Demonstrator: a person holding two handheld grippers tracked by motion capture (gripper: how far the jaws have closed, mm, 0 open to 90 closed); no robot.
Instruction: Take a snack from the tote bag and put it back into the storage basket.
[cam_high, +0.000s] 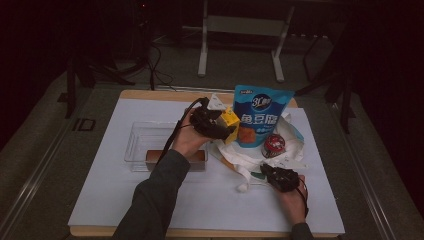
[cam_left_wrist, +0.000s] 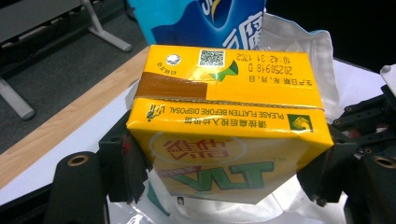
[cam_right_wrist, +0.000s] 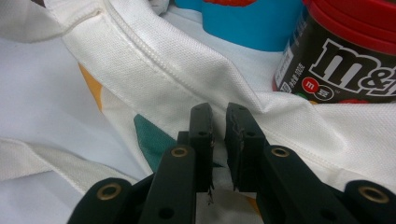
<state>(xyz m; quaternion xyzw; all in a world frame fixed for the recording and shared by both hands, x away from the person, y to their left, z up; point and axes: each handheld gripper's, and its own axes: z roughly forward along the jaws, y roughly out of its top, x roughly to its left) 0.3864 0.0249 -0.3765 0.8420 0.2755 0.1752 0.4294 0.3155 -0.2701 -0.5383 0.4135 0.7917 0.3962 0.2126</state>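
Above the white tote bag (cam_high: 250, 162) on the table (cam_high: 100, 200), our left gripper (cam_high: 220, 125) clamps a yellow Vita drink carton (cam_left_wrist: 224, 126) by its sides. Just behind it stands a blue fish-tofu snack pouch (cam_high: 260, 112), and the red-lidded M&M's jar (cam_right_wrist: 345, 56) lies on the bag beside it. To the left of our left hand sits a clear plastic tray (cam_high: 137, 145) holding a brown block (cam_high: 152, 156). Our right gripper (cam_right_wrist: 219, 140) pinches the bag's fabric near its hem, jaws nearly together.
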